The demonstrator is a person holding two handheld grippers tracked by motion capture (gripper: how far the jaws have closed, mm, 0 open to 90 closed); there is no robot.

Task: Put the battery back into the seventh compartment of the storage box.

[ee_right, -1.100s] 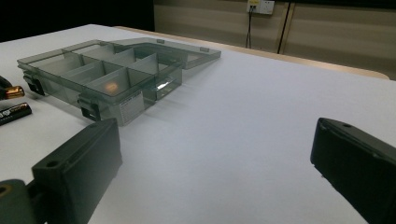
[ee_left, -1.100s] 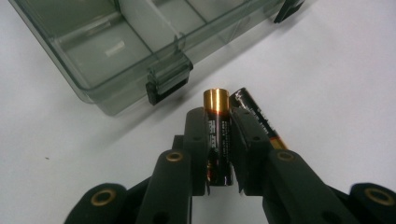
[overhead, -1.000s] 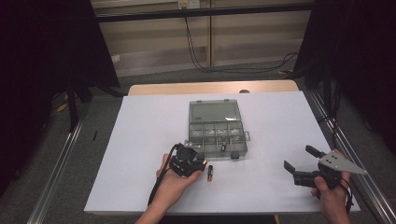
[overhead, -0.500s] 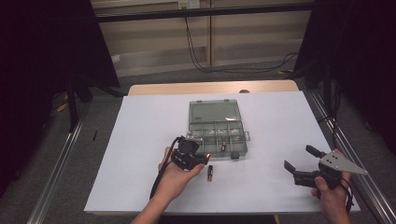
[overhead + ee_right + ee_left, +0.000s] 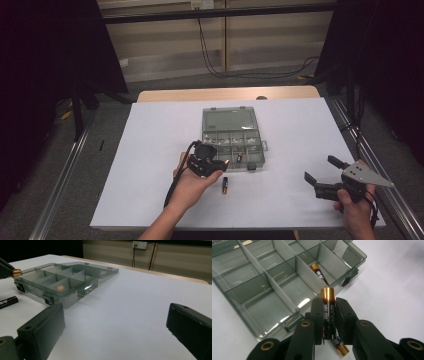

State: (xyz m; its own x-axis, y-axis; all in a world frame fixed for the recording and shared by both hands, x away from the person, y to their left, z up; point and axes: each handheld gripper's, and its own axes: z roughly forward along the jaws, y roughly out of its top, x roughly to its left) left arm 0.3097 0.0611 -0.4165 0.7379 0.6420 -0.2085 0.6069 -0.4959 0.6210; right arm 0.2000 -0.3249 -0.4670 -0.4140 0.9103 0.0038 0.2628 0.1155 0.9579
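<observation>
The work in hand was loading batteries into the compartments of the grey organiser box, which lay open on the white table with its lid folded back. The left hand-held gripper was clamped on a battery, its copper end sticking up past the fingertips, held just off the near edge of the box and above the table. One battery already lay in a compartment near the box's corner, and the high view showed small items in other compartments, though they were too small there to say for certain what they were. Another battery lay loose on the table just in front of the box, so at least the held one and this one were left to place. The right hand-held gripper rested well off to the right with its jaws wide apart and nothing between them. Compared with a second earlier, the left hand-held gripper had lifted slightly and drawn nearer the box's near edge, while the right one, the box and the loose battery had stayed where they were.
</observation>
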